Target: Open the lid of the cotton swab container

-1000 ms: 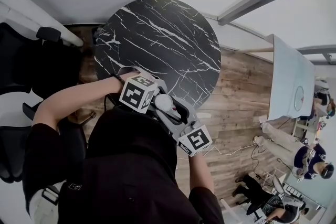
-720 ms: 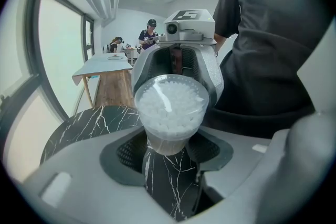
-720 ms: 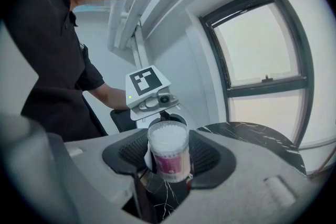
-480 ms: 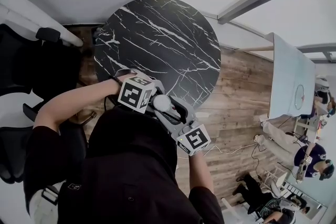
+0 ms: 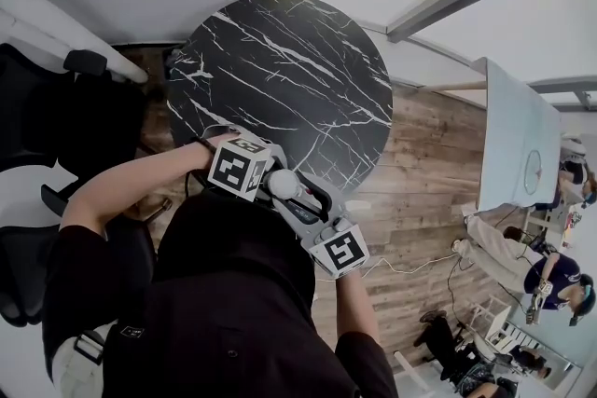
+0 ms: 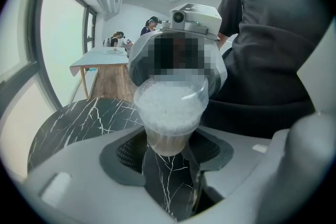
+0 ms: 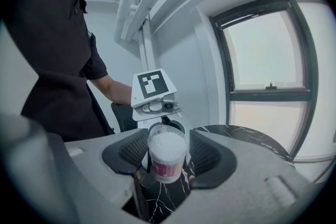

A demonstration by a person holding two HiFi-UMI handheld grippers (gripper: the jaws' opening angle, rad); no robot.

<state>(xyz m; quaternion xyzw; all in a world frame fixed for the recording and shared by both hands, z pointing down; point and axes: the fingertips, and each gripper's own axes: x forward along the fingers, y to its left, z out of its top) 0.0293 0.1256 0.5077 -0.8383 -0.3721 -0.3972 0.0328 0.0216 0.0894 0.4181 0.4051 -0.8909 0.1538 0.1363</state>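
A small clear cotton swab container point(image 5: 283, 184) is held up over the near edge of the black marble table point(image 5: 280, 61), between my two grippers. White swab tips fill its wide lidded top point(image 6: 169, 105); a pink label wraps its body point(image 7: 167, 164). My left gripper point(image 6: 168, 150) is shut on the narrow lower part, with a pad against each side. My right gripper point(image 7: 166, 161) comes from the opposite side, its pads close against the container's walls. In the head view the left gripper point(image 5: 272, 185) and right gripper point(image 5: 297, 200) meet at the container.
The round table carries nothing else. A black chair point(image 5: 56, 107) stands left of it. Wooden floor point(image 5: 429, 163) lies to the right, with a pale table point(image 5: 508, 144) and people beyond. Windows run behind the marble table.
Both grippers and the container have shifted very slightly left in the head view. The grips look the same.
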